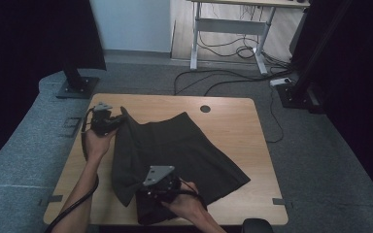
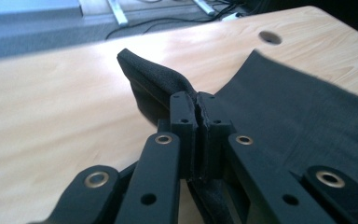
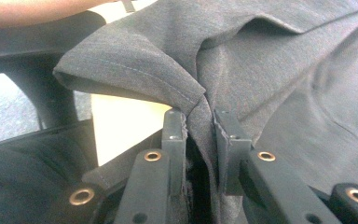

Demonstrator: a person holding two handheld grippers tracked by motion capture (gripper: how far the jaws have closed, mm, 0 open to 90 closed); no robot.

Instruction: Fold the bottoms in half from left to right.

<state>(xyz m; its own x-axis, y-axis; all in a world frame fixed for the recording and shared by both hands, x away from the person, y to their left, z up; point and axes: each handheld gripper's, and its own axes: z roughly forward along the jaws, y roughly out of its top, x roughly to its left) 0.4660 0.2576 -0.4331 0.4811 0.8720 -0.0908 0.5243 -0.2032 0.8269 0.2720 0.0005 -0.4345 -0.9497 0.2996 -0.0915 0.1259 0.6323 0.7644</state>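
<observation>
A dark grey skirt [image 1: 175, 150] lay spread on a light wooden table [image 1: 252, 145], covering most of the tabletop's middle. Landmark for all places: the round cable hole [image 1: 205, 108] near the table's far edge.

Skirt sat on the near side of the hole, its far edge just short of it, w/ the cloth fanning out toward the person's side and toward the near right of the hole. On the side left of the hole, the cloth was folded over itself into a long ridge.

Left gripper [image 1: 118, 119], held in the person's left hand [image 1: 97, 141], was well to the left of the hole, at the skirt's far-left corner. In the left gripper view its jaws were pinched tight on a thick folded edge of the skirt [image 2: 158, 79], lifted a bit off the wood, w/ the hole [image 2: 270, 37] beyond it at upper right.

Right gripper [image 1: 148, 193], in the right hand [image 1: 189, 204], was far from the hole, at the near edge of the table. In the right gripper view its jaws were clamped on a gathered bunch of the skirt [image 3: 242, 60], a stitched hem curling over to one side; bare forearm across the top of that view.

Floor beyond the hole: grey carpet, black cables, a desk frame.
</observation>
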